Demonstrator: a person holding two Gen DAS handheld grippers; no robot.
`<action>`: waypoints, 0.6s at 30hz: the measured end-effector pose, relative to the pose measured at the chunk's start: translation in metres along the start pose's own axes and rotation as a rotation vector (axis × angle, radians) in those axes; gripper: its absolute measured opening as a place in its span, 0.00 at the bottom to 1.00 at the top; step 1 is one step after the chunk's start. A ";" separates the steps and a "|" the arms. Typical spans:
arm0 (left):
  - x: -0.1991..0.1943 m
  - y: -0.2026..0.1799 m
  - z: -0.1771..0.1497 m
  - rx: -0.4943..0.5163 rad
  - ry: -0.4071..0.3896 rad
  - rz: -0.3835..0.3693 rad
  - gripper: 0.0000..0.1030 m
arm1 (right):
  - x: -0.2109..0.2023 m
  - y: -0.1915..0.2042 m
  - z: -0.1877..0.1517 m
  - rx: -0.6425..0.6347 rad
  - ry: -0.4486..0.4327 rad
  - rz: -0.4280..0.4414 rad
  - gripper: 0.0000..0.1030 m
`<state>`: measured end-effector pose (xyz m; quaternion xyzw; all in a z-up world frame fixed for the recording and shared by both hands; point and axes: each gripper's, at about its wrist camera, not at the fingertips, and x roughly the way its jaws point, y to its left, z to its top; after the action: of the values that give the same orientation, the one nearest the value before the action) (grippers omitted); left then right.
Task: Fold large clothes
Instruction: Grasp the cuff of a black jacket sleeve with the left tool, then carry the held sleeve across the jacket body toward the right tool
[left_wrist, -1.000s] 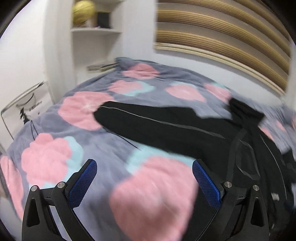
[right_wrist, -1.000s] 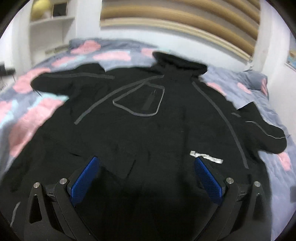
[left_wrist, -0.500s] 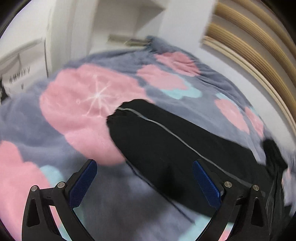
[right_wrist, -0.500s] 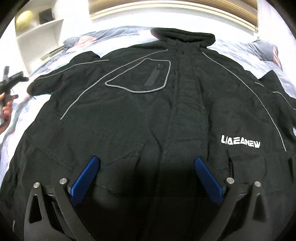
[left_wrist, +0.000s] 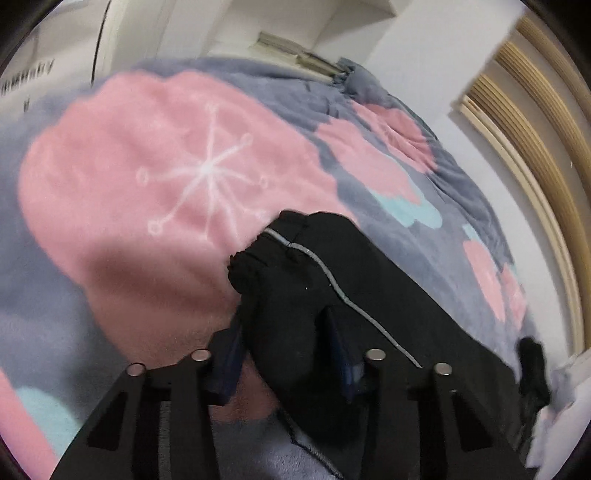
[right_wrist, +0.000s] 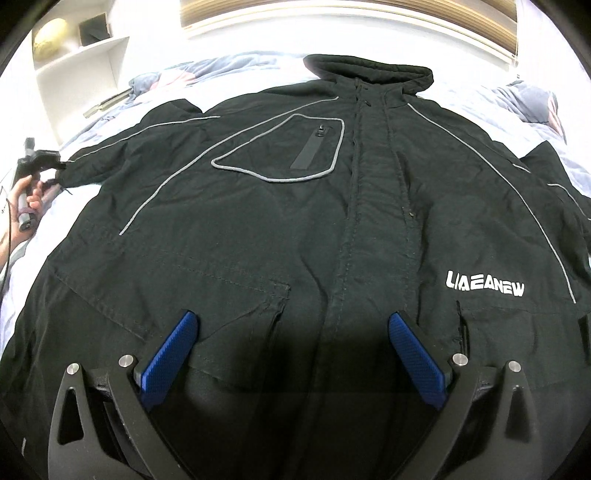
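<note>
Jacket (right_wrist: 295, 221), one, black, lies flat on one floral blanket (left_wrist: 147, 184); left gripper (left_wrist: 286, 354) pinches its sleeve cuff (left_wrist: 273, 266), right gripper (right_wrist: 291, 350) gapes wide above the hem.

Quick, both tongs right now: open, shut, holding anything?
Left tongs: closed on the end of the black jacket's sleeve.
Right tongs: open, holding nothing, above the jacket's lower front.

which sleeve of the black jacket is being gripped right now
The sleeve on the left of the right wrist view: the left gripper is shut on its cuff. The other sleeve lies untouched on the flowered blanket, and the right gripper hangs open.
</note>
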<state>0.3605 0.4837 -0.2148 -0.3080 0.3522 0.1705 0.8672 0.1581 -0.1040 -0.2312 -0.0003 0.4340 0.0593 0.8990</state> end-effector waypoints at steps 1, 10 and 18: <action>-0.005 -0.005 0.000 0.030 -0.009 0.001 0.24 | 0.000 0.000 0.000 0.000 0.000 0.000 1.00; -0.122 -0.069 -0.022 0.267 -0.143 -0.135 0.13 | 0.001 0.001 0.000 0.000 0.001 0.003 1.00; -0.215 -0.174 -0.069 0.511 -0.184 -0.279 0.12 | -0.005 0.000 0.001 0.009 0.008 0.014 1.00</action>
<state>0.2655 0.2907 -0.0278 -0.1087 0.2579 -0.0171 0.9599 0.1557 -0.1041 -0.2270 0.0065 0.4377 0.0638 0.8968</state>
